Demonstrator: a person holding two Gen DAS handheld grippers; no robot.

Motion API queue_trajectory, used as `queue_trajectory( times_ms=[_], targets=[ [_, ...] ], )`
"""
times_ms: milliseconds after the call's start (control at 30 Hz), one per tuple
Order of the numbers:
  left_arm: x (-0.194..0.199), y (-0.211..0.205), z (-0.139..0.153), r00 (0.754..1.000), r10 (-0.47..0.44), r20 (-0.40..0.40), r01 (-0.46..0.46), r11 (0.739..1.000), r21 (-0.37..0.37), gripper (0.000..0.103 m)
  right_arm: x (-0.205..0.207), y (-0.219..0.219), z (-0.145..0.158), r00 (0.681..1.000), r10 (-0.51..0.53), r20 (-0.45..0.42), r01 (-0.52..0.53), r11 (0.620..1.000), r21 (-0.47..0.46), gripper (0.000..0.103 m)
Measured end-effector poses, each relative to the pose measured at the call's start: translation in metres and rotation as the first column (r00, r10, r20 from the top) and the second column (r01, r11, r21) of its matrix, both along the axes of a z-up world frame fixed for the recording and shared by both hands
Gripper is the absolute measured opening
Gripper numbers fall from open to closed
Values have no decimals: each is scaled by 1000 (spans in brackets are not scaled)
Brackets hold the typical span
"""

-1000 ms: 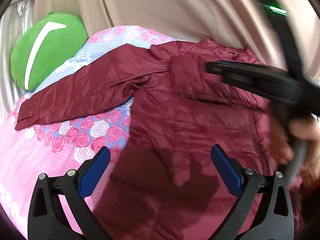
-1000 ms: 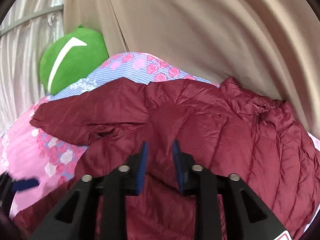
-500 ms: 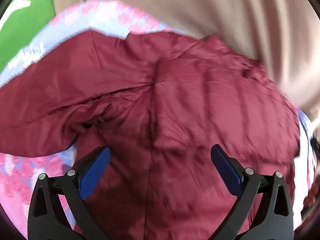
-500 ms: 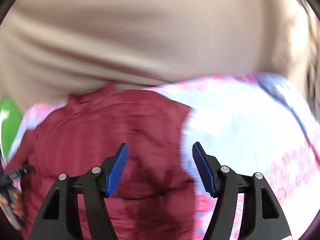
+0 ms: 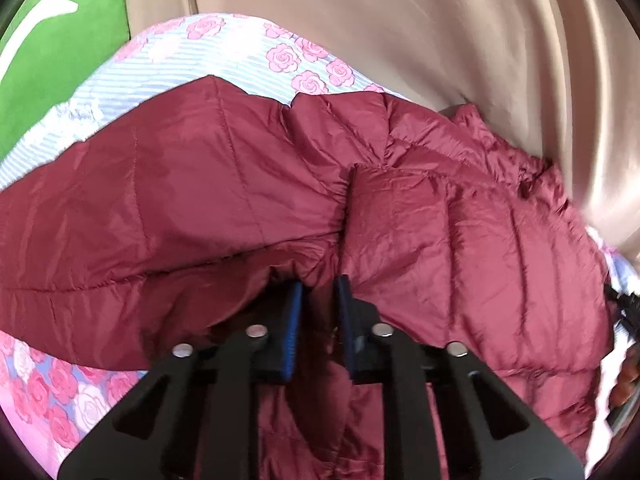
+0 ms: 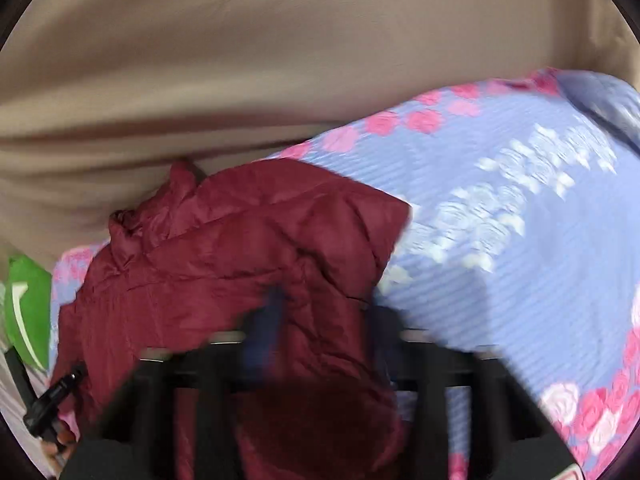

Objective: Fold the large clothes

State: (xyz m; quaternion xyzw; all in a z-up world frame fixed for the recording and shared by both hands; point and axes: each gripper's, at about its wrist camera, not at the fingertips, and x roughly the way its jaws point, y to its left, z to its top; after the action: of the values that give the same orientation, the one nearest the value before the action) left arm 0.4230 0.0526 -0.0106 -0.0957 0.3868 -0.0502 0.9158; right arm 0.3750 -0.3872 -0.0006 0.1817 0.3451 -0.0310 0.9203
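Observation:
A dark red puffer jacket (image 5: 440,232) lies spread on a floral bedsheet (image 5: 224,52), one sleeve (image 5: 152,208) stretching left. My left gripper (image 5: 319,300) is shut on a fold of the jacket near the armpit, blue pads pinching the fabric. In the right wrist view the jacket (image 6: 240,256) lies left of centre, its right edge folded. My right gripper (image 6: 324,312) is blurred, with jacket fabric between its fingers (image 6: 266,320); how far it has closed is unclear. The left gripper shows at that view's left edge (image 6: 52,400).
A green cushion (image 5: 52,48) sits at the back left of the bed. A beige curtain (image 5: 400,20) hangs behind the bed. Blue-and-pink sheet (image 6: 520,220) extends to the right of the jacket.
My left gripper went from wide open to shut on the jacket. My right gripper let go, swung right to the jacket's other edge, and its fingers have come closer around fabric.

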Motion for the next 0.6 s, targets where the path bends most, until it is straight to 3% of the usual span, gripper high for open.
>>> queue_trajectory(
  times_ms=[100, 167, 233, 267, 367, 500, 533, 600],
  targets=[
    [-6, -2, -5, 1000, -2, 25, 0, 999, 53, 14, -18, 3, 10, 992, -2, 127, 7, 999, -35, 11],
    [-9, -9, -9, 999, 4, 40, -8, 994, 105, 14, -8, -12, -10, 994, -104, 47, 107, 992, -67, 11],
    [-9, -12, -10, 999, 6, 48, -13, 990, 138, 15, 2, -21, -35, 990, -132, -51, 126, 987, -104, 11],
    [-9, -14, -10, 999, 6, 50, -13, 988, 152, 15, -1, -21, -35, 991, -124, -43, 119, 987, -105, 11],
    [-10, -12, -9, 998, 7, 55, -15, 990, 141, 15, -22, -8, -12, 995, -94, 16, 96, 986, -135, 18],
    [-34, -8, 15, 992, -19, 126, 8, 996, 88, 15, -59, 13, 13, 994, -39, 105, 62, 973, -224, 19],
    [-43, -11, 26, 986, -46, 161, 38, 998, 52, 22, -64, 13, 16, 994, -30, 108, 55, 970, -237, 19],
    [-49, -21, 38, 981, -95, 170, 96, 995, 3, 68, -72, 17, 15, 995, -12, 98, 36, 966, -255, 22]
  ],
)
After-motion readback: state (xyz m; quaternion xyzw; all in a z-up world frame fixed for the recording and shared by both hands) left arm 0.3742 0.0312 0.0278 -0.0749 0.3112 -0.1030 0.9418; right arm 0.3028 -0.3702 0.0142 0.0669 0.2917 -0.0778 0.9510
